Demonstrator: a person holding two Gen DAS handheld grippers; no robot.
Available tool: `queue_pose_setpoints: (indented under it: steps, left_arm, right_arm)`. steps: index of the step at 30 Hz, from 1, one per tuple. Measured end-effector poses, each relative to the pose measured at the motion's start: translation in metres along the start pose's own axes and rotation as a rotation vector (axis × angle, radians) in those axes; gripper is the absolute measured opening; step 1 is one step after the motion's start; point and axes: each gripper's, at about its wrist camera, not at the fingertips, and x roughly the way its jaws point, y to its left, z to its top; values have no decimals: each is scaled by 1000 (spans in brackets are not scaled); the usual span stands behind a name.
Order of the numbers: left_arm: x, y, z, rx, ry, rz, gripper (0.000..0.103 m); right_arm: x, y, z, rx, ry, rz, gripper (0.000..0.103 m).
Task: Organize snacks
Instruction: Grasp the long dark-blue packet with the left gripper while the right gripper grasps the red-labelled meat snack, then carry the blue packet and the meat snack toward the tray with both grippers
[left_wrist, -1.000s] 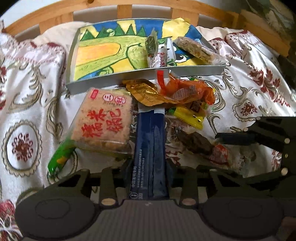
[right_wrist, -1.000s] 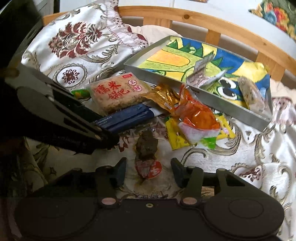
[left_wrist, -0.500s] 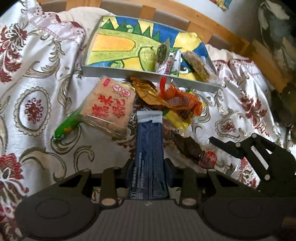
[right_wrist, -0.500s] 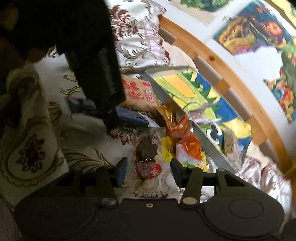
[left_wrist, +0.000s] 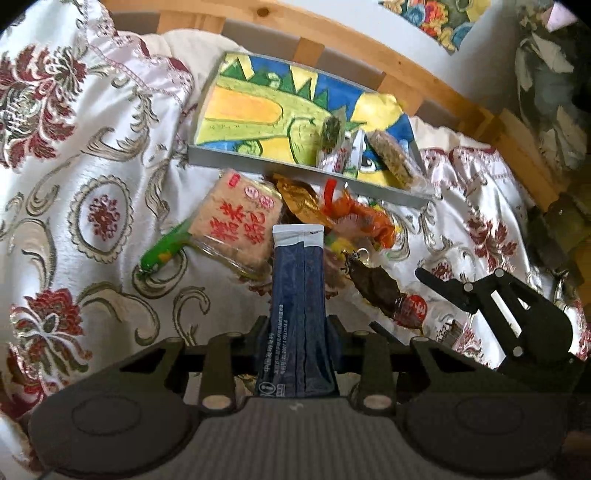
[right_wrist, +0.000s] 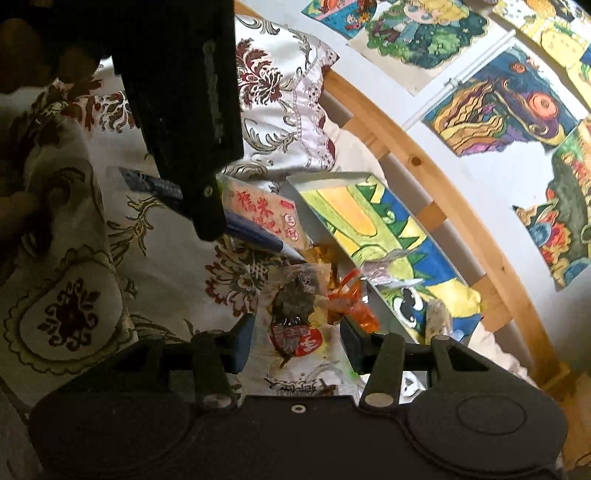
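Floral bedspread (left_wrist: 110, 177), left gripper (left_wrist: 297, 332) closing on navy packet (left_wrist: 298, 291), right gripper (right_wrist: 297, 343) clamping meat snack (right_wrist: 295, 314).

A home bedroom: a bed (left_wrist: 110, 155) spread with a floral satin cover (left_wrist: 92, 221), a matching pillow (right_wrist: 280, 96) against its slatted wooden headboard (right_wrist: 436, 184), and hand-coloured drawings (right_wrist: 506, 103) stuck on the white wall (right_wrist: 480, 166) above.

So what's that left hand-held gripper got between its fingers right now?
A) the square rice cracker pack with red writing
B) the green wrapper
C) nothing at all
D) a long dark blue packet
D: in the left wrist view the long dark blue packet runs up from between the fingers of the left hand-held gripper, while the rice cracker pack and green wrapper lie on the bedspread.
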Motion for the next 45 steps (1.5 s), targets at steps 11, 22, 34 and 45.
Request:
queue_pose_setpoints:
  steps: [11, 22, 34, 45]
  left_arm:
    - [-2, 0, 20, -21, -146, 44, 35]
    - [48, -24, 97, 34, -267, 134, 35]
    - [132, -51, 167, 136, -290, 264, 35]
    - [178, -55, 167, 137, -230, 267, 35]
  right_arm:
    - [-7, -17, 3, 45, -92, -109, 52]
    - [36, -74, 7, 132, -151, -326, 52]
    - [130, -141, -4, 237, -83, -399, 52]
    - [158, -143, -23, 273, -7, -331, 52]
